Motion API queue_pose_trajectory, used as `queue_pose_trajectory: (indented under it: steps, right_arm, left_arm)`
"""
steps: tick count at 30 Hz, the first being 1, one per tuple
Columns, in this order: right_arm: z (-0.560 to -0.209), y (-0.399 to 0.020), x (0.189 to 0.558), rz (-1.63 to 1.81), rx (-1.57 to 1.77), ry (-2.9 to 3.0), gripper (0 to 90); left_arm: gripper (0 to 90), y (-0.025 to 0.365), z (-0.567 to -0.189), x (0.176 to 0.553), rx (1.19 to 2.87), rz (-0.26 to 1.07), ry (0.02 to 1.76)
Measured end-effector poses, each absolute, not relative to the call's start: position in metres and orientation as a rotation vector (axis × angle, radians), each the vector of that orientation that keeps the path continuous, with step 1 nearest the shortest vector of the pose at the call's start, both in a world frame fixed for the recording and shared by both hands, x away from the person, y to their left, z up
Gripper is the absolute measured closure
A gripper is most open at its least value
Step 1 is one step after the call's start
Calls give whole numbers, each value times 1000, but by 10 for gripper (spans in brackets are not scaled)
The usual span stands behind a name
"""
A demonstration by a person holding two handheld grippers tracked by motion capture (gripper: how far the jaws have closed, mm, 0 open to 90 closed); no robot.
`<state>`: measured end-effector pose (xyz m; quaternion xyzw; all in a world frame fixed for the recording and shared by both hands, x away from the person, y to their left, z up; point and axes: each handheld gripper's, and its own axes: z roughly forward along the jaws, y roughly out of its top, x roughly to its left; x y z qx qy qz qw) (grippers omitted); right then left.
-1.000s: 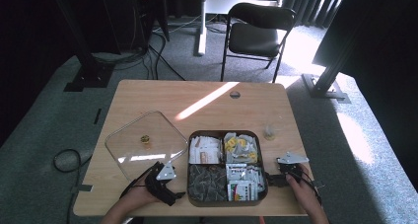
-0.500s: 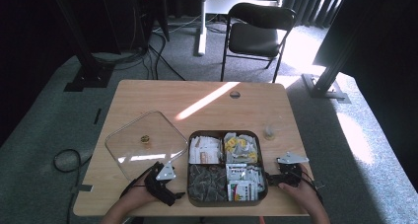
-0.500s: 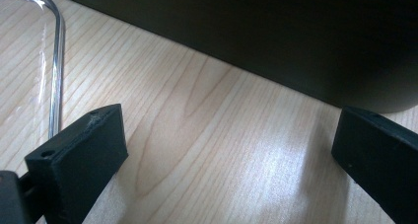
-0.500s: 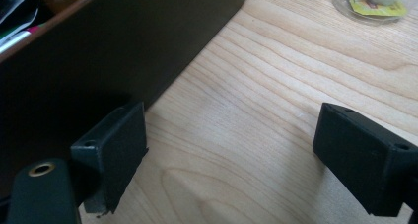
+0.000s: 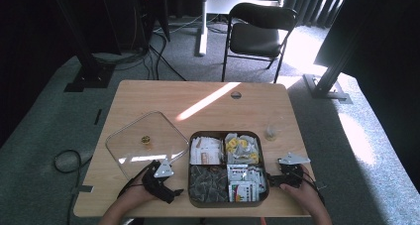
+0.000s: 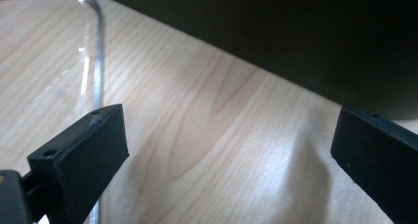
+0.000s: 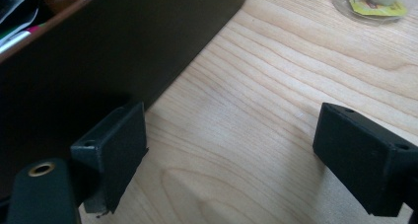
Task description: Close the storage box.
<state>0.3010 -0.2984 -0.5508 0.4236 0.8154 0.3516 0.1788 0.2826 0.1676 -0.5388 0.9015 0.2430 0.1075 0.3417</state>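
The dark compartment box (image 5: 228, 168) of tea bags looks rigid, light and smooth-walled; best taken by its side walls. The left gripper (image 5: 166, 188) and right gripper (image 5: 273, 179) flank it, jaws spread, on the counter (image 5: 247, 106).

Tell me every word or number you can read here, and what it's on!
No text reads clearly.
Packets with red and green print in the dark box: print too small and blurred to read.
White packets and yellow packets: blurred, unreadable.
Yellow label in the little clear cup: no legible letters.
Clear lid, table and both tongs: no writing visible.
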Motion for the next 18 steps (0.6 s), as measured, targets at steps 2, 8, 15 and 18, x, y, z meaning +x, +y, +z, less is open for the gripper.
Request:
queue_pose_trajectory:
  steps: [2, 8, 15, 18]
  right_arm:
    - [-551, -298, 301, 994, 1198, 2305, 124]
    - [-551, -298, 301, 994, 1201, 2306, 123]
    - [-551, -298, 301, 994, 1201, 2306, 123]
    - [-551, -298, 301, 994, 1202, 2306, 123]
  left_arm:
    - [9, 169, -539, 283, 2340, 280, 640]
    - [9, 172, -537, 285, 2327, 289, 655]
    - [9, 179, -534, 288, 2299, 309, 699]
    - [9, 181, -534, 289, 2295, 322, 715]
